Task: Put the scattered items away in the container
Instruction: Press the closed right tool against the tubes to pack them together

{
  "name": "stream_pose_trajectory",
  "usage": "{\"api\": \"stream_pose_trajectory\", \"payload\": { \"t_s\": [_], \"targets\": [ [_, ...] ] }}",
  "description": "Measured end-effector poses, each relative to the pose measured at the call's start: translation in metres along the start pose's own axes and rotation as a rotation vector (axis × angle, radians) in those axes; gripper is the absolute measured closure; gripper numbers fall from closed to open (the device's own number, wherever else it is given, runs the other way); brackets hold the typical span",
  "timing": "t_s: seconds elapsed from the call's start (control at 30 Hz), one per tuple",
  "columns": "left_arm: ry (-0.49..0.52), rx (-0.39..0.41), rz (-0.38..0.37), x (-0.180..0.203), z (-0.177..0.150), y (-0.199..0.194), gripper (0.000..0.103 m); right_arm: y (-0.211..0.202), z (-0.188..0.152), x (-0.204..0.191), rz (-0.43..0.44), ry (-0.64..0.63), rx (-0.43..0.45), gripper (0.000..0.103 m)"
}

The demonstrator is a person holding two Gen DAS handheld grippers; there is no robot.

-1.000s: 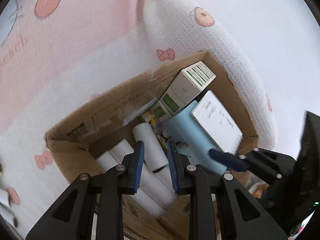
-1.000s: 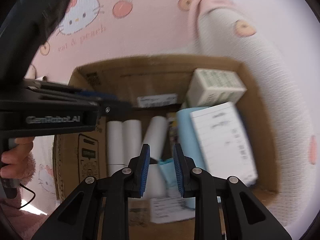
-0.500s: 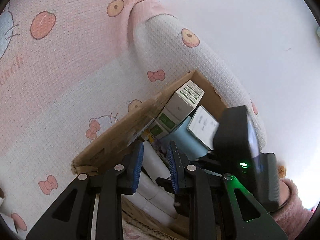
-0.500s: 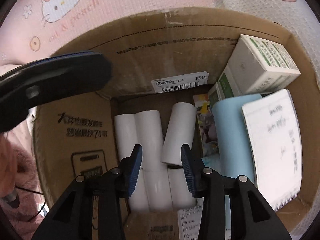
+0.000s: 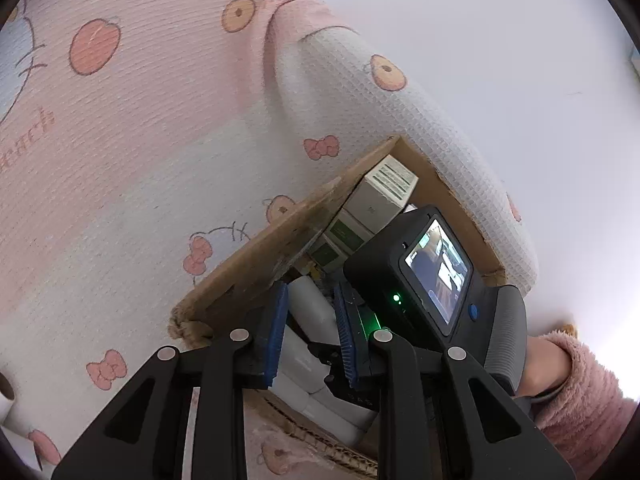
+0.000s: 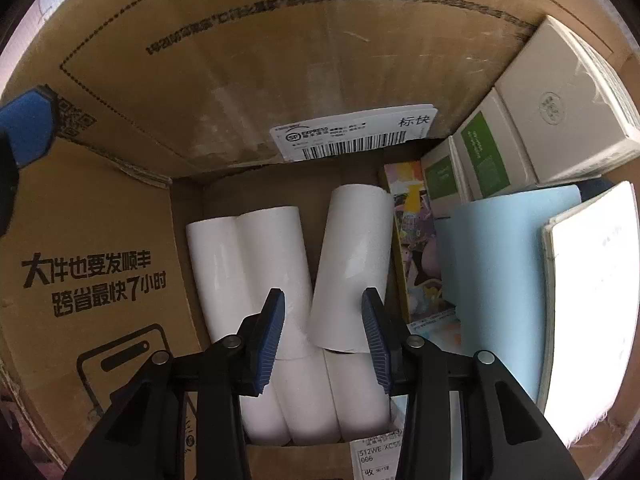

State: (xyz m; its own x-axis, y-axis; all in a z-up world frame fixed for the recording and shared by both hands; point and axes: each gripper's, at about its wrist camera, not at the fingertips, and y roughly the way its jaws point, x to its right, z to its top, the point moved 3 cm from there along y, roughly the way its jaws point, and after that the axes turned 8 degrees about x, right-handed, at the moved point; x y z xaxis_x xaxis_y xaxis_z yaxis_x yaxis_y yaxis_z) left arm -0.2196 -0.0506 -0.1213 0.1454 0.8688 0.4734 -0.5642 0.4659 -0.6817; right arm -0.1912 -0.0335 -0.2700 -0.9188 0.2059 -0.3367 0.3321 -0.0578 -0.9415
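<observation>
Right gripper (image 6: 323,334): jaws apart, nothing pressed between the blue pads; pointed steeply down inside the cardboard box (image 6: 280,60).
Under the right gripper: a tilted white paper roll (image 6: 352,264) lies in line with the gap and runs toward 12 o'clock. Whether the pads touch it cannot be told; a gap shows on the left side.
Other rolls: a side-by-side pair (image 6: 248,264) at 11 o'clock of the gripper, touching each other; a further row (image 6: 312,396) lies beneath the fingers at 6 o'clock. All rest on the box floor.
Right half of box: a colourful printed packet (image 6: 412,240) stands on edge just beside the tilted roll at 2 o'clock; past it a pale blue sheet (image 6: 496,280), then a white notepad (image 6: 592,320) at 3 o'clock against the wall.
Far right corner: white cartons with green labels (image 6: 480,160) stacked at 1 o'clock, a larger cream carton (image 6: 560,108) on top.
Far wall: a shipping label (image 6: 356,136) with barcode at 12 o'clock, low on the wall.
Left gripper (image 5: 310,336): jaws nearly closed with a narrow gap, nothing held; hovering over the near rim of the box, one blue pad showing at 9 o'clock in the right wrist view.
Left gripper surroundings: the right gripper's camera body and lit screen (image 5: 436,268) sit at 2 o'clock, a hand in a pink fleece sleeve (image 5: 576,392) at 4 o'clock.
Support: the box stands on a pink and white patterned blanket (image 5: 140,140).
Outside the box: one white roll (image 5: 10,416) lies on the blanket at 8 o'clock, at the frame edge.
</observation>
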Motion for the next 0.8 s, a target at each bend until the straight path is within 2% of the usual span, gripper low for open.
{"api": "stream_pose_trajectory", "payload": {
  "t_s": [0.07,0.13,0.3,0.33,0.4,0.43,0.53,0.6,0.67,0.7,0.8],
  "targets": [
    [-0.004,0.002,-0.003,-0.002,0.0,0.0,0.077,0.006,0.0,-0.003,0.017,0.001,-0.027,0.066],
    [-0.028,0.004,-0.024,-0.003,0.0,-0.001,0.076,0.019,-0.004,-0.003,0.036,0.016,-0.096,0.066],
    [-0.017,0.0,-0.023,-0.002,-0.001,-0.002,0.076,0.017,-0.004,-0.005,0.048,0.046,-0.075,0.067],
    [-0.008,0.0,-0.017,-0.001,-0.002,-0.002,0.076,0.016,-0.005,-0.006,0.027,0.051,-0.065,0.068],
    [0.016,0.006,0.01,0.0,-0.003,-0.003,0.076,0.009,-0.005,-0.008,-0.034,0.038,-0.025,0.083],
    [0.023,0.007,0.02,0.001,-0.003,-0.004,0.076,0.002,-0.004,-0.01,-0.096,0.006,0.01,0.093],
    [0.02,0.014,0.024,-0.001,-0.003,-0.005,0.078,-0.008,0.0,-0.015,-0.189,-0.06,0.057,0.093],
    [0.012,0.029,0.033,-0.003,-0.003,-0.006,0.081,-0.003,0.0,-0.016,-0.231,-0.08,0.033,0.093],
    [0.001,0.038,0.033,-0.006,-0.004,-0.007,0.085,0.011,-0.003,-0.017,-0.245,-0.087,-0.033,0.093],
    [-0.005,0.042,0.035,-0.007,-0.004,-0.008,0.085,0.014,-0.004,-0.018,-0.242,-0.093,-0.048,0.093],
    [-0.033,0.055,0.026,-0.014,-0.004,-0.014,0.086,0.019,-0.005,-0.025,-0.304,-0.127,-0.072,0.092]
  ]
}}
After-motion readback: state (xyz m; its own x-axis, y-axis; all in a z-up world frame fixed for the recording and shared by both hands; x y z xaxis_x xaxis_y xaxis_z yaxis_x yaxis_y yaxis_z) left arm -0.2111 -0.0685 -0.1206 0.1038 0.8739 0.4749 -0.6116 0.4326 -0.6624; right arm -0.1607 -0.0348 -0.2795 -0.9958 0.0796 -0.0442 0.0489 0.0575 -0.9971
